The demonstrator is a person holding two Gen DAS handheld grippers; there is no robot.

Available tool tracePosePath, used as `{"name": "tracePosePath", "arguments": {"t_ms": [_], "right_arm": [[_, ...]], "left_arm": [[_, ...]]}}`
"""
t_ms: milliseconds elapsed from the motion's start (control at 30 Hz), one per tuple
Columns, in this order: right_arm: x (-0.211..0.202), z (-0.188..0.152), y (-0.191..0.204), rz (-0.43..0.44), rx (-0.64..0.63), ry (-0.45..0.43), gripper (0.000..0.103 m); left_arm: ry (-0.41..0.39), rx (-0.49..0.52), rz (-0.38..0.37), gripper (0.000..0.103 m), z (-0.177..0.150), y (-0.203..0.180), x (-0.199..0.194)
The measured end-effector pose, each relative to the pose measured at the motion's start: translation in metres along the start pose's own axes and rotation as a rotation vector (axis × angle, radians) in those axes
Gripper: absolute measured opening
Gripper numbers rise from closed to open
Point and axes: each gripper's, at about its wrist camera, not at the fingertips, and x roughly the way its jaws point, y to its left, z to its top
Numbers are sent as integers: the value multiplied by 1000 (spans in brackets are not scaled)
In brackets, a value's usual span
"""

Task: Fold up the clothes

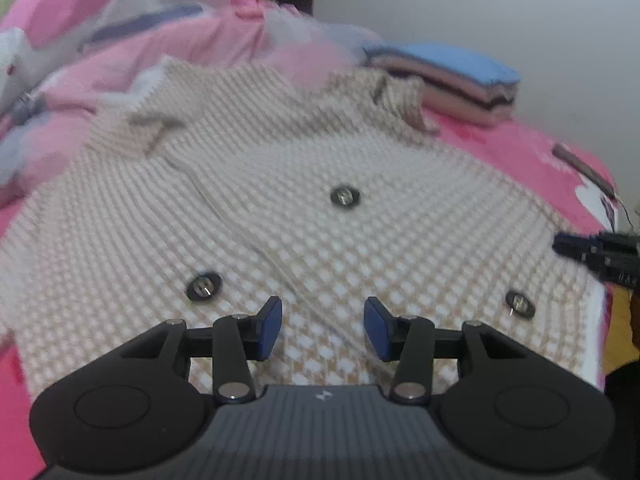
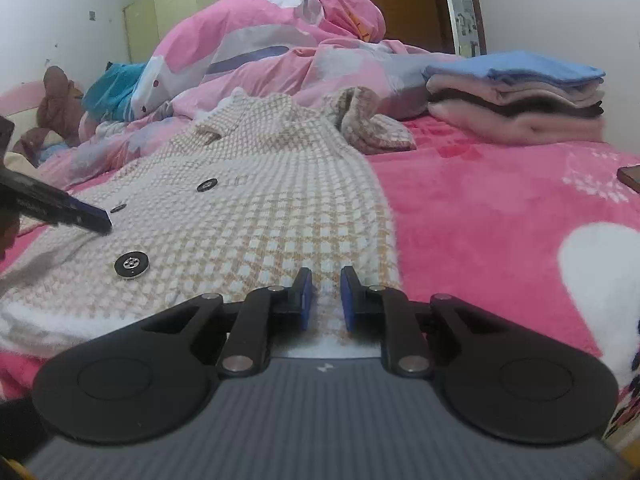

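Observation:
A beige-and-white checked jacket [image 1: 280, 208] with black buttons [image 1: 345, 196] lies spread flat on the pink bed cover [image 2: 480, 208]. My left gripper [image 1: 325, 326] hovers over the jacket's lower front, open, with nothing between its blue pads. In the right wrist view the jacket [image 2: 260, 200] stretches away from me, and my right gripper [image 2: 327, 300] is shut on its near hem, fabric showing in the narrow gap between the pads. The right gripper's fingers [image 1: 588, 252] show at the jacket's right edge in the left wrist view. One finger of the left gripper [image 2: 88, 216] enters from the left beside a button.
A stack of folded clothes [image 2: 516, 96] topped with blue sits at the back right of the bed. A crumpled pink duvet [image 2: 260, 40] is heaped behind the jacket. A dark flat object [image 2: 630, 176] lies at the right edge. The bed's edge drops off on the right [image 1: 612, 320].

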Motion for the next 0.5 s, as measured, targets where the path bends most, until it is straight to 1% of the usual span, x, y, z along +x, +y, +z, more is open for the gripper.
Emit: {"name": "tracePosePath", "arguments": {"t_ms": [100,133,233,333,433,500], "right_arm": [[-3,-3,-2,8,11,-16,14],[-3,-3,-3,10,14,-19,14],[-4,-6,-3,11,21,-26,14],[-4,-7,-3,10,23,-30,14],[-3,-6,-2,11,19,-27,14],[-3,-6,-3,13,20,-27,14]], "left_arm": [[-40,20,-7,47,4,-11,-14],[-42,40,-17,47,3,-18,-16],[-21,115,-39,49,-8,-38,-15],[21,176,-42,52,-27,-55,-5],[11,183,-25,55,-33,-59,-4],[13,158,-25,56,-31,-57,-6]]}}
